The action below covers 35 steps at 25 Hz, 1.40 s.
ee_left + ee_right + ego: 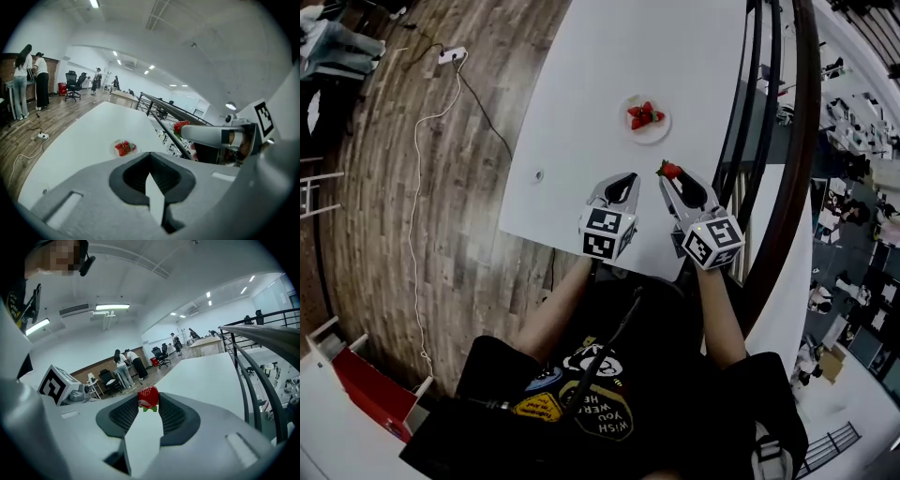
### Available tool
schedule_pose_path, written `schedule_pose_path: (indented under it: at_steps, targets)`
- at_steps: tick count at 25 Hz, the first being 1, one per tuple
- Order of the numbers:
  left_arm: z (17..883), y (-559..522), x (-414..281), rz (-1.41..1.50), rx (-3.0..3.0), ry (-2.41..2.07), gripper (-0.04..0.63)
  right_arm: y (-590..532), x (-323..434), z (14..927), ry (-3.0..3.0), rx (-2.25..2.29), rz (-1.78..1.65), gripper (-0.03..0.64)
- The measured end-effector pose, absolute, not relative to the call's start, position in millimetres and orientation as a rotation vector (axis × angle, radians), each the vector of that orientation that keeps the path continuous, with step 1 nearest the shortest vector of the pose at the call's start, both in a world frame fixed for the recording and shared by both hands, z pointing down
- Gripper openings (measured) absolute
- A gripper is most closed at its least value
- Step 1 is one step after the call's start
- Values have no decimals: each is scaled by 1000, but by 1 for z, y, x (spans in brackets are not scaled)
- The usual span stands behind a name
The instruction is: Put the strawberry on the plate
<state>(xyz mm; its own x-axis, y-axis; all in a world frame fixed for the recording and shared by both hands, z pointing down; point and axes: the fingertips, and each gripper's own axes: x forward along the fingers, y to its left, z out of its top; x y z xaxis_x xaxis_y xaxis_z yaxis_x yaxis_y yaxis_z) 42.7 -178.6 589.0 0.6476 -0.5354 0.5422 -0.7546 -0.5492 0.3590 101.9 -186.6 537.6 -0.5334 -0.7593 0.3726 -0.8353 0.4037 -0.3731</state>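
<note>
So the strawberry (148, 397) is pinched right at the tips of my right gripper (671, 175), pads pressing on both sides and the green leaves hanging below. It's up off the white table (581, 84), over the near right corner by the railing (787, 141).

The plate (662, 132) sits further out on the table, well apart from where I'm holding the berry, and there's already a little pile of strawberries (644, 114) on it.

My left gripper (626, 178) hovers just beside the right one with its jaws together and nothing in them.

Progress-wise I'd say the pickup is done. What's left is carrying the berry out over the plate, lowering it and letting go. Not yet there.
</note>
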Motion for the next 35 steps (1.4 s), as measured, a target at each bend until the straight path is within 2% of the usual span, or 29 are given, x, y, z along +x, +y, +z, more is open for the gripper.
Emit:
schedule_pose_path:
  at_steps: [35]
  targets:
    - [680, -241, 51, 585, 2169, -1009, 3, -263, 120, 656, -2357, 1357, 802, 130]
